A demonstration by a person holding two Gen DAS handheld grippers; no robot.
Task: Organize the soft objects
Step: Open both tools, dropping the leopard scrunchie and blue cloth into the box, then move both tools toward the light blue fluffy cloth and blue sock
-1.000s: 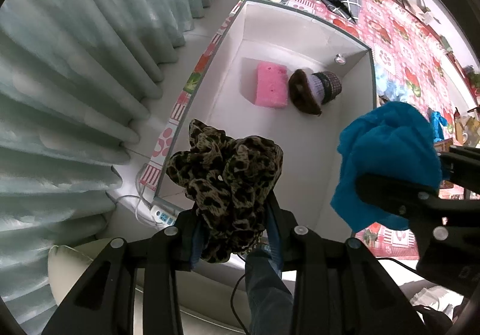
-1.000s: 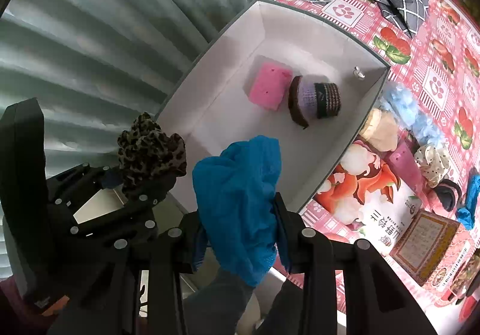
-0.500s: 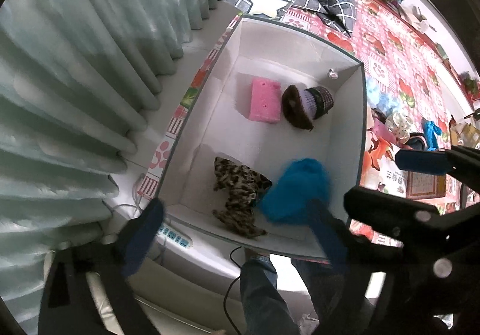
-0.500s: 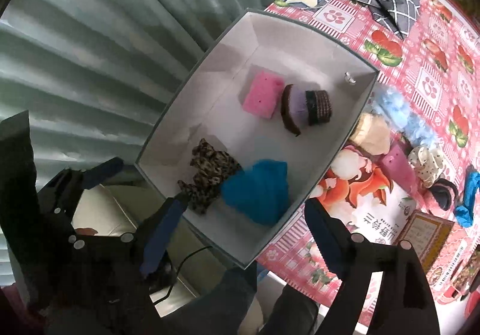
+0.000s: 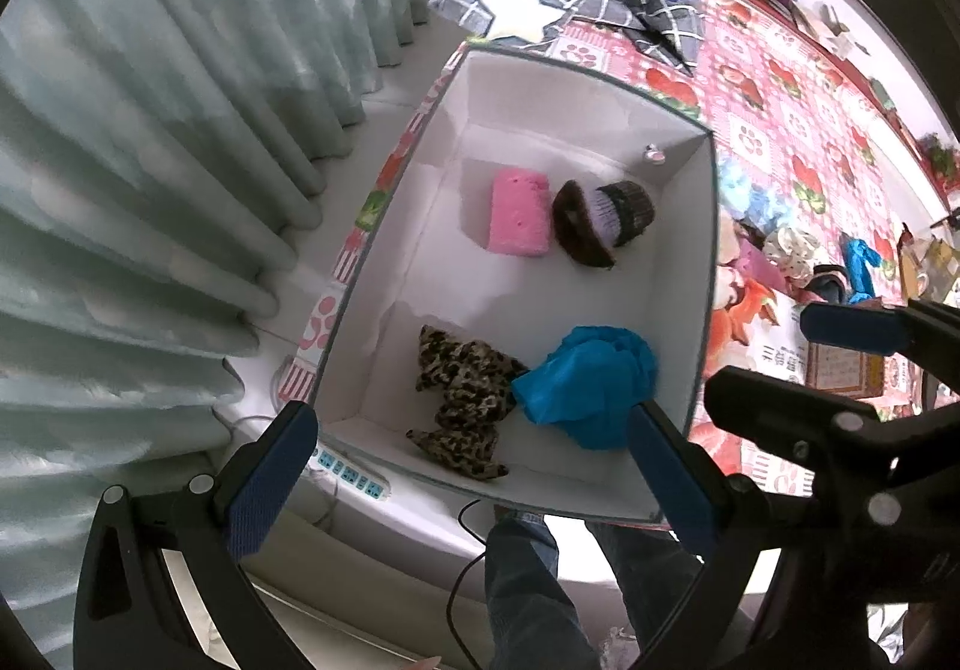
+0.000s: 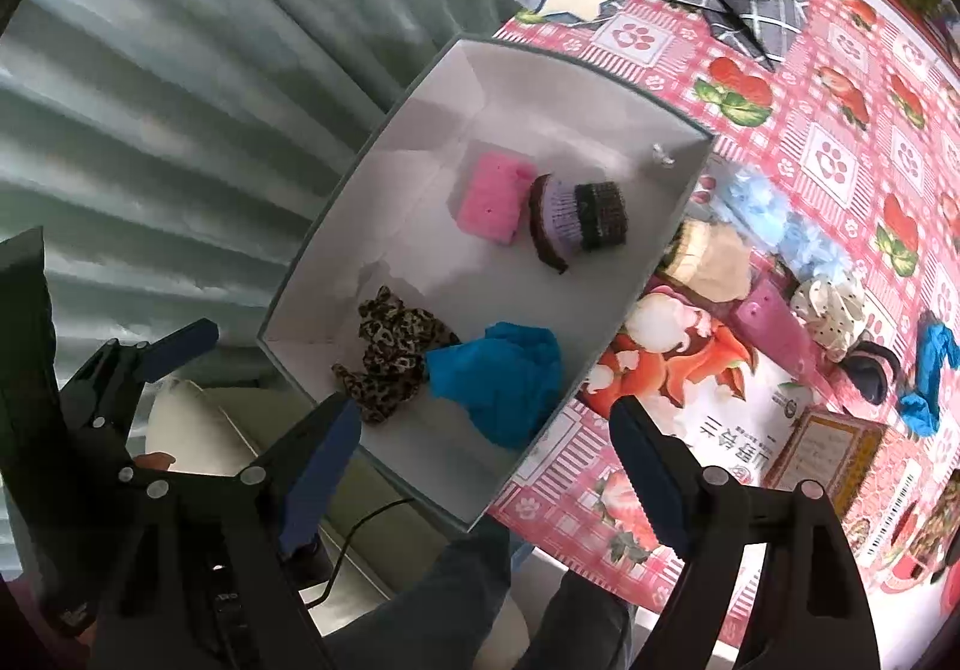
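Observation:
A white storage box (image 5: 414, 172) (image 6: 384, 153) stands on the table's left edge. On its floor lie a leopard-print scrunchie (image 5: 465, 400) (image 6: 390, 352), a blue cloth (image 5: 591, 385) (image 6: 498, 376), a pink sponge (image 5: 519, 214) (image 6: 489, 199) and a brown-and-lilac knitted hat (image 5: 606, 220) (image 6: 579, 220). My left gripper (image 5: 468, 481) hovers above the box's near end, open and empty. My right gripper (image 6: 483, 478) hovers beside it, also open with nothing between its fingers.
More soft items (image 6: 774, 274) lie on the pink patterned tablecloth (image 6: 840, 153) right of the box. A grey checked cloth with a star (image 5: 540, 3) lies behind it. Curtains (image 5: 150, 159) hang on the left. A power strip (image 5: 354, 475) and the person's legs (image 5: 528, 592) are below.
Both grippers opened. The leopard scrunchie dropped from the left one and the blue cloth from the right one; both now lie in the near end of the box.

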